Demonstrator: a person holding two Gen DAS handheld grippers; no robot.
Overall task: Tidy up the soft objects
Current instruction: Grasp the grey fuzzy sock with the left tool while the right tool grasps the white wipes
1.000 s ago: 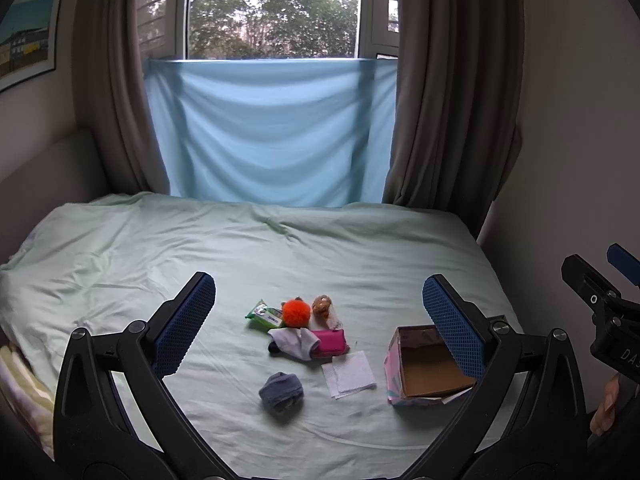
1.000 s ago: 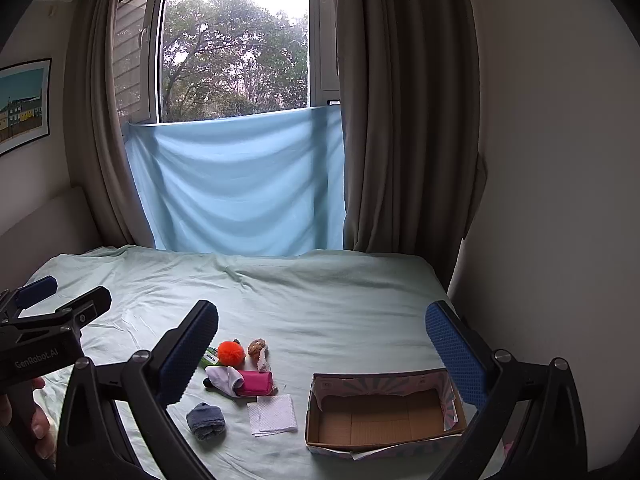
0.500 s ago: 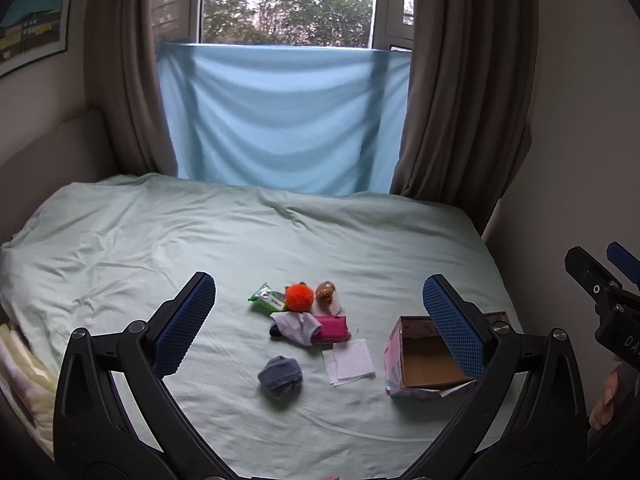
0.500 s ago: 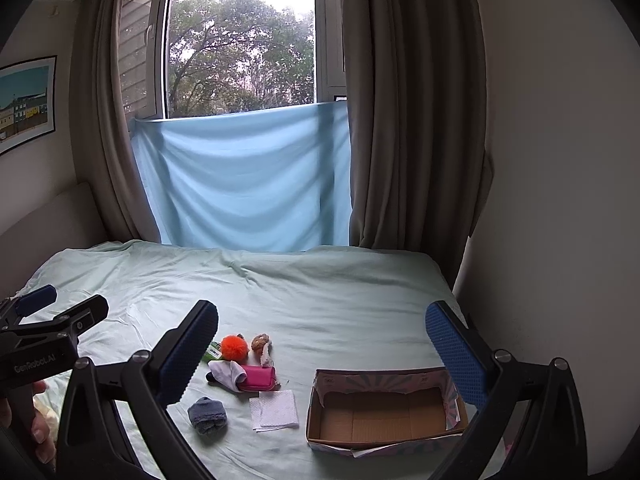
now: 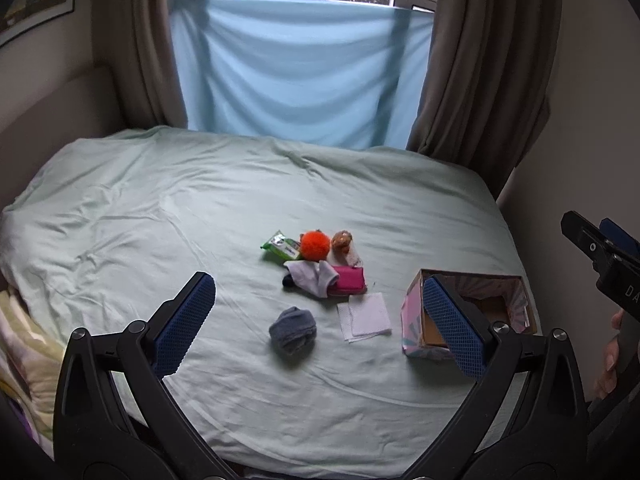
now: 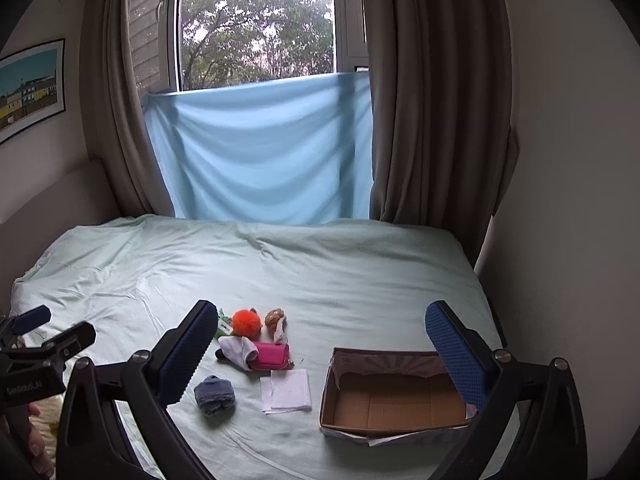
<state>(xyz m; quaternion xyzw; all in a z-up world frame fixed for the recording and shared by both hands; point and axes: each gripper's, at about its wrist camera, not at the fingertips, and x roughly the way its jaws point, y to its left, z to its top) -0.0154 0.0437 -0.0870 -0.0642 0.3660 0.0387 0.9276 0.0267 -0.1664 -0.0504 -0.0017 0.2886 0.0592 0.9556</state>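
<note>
Both the left claw (image 5: 320,320) and right claw (image 6: 320,352) hover spread wide, empty; ahead lies a rolled grey-blue sock (image 5: 293,330) on the pale green bed (image 5: 160,208).

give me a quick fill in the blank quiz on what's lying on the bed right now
1. The cardboard box holds ____ so far.
2. The fluffy ball is ____ in colour.
3. The white sock lies partly over the ____ pouch.
4. Both claws, left and right, are ____.

Missing words: nothing; orange; pink; open
</note>
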